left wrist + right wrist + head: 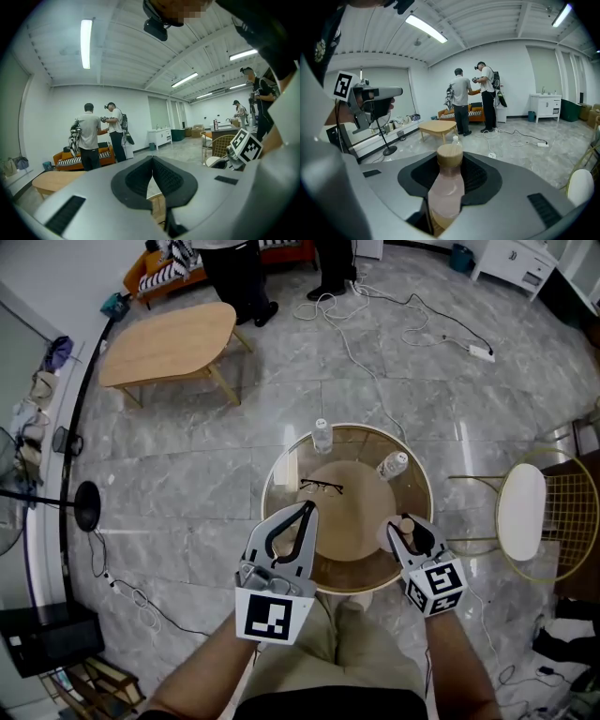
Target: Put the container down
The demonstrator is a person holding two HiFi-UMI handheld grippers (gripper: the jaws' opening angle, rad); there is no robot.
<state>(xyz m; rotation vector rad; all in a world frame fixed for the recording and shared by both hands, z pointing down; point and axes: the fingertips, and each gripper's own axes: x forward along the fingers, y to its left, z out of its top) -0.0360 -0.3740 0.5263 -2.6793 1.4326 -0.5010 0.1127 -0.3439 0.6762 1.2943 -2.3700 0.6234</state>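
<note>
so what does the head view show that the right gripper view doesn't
Only the head view: the glasses and a bottle lying on its side on the round table. Only the right gripper view: the ceiling light and the right tool shut on the pale body of the container. Both: the low wooden table, the wooden lid and the upright bottle.
</note>
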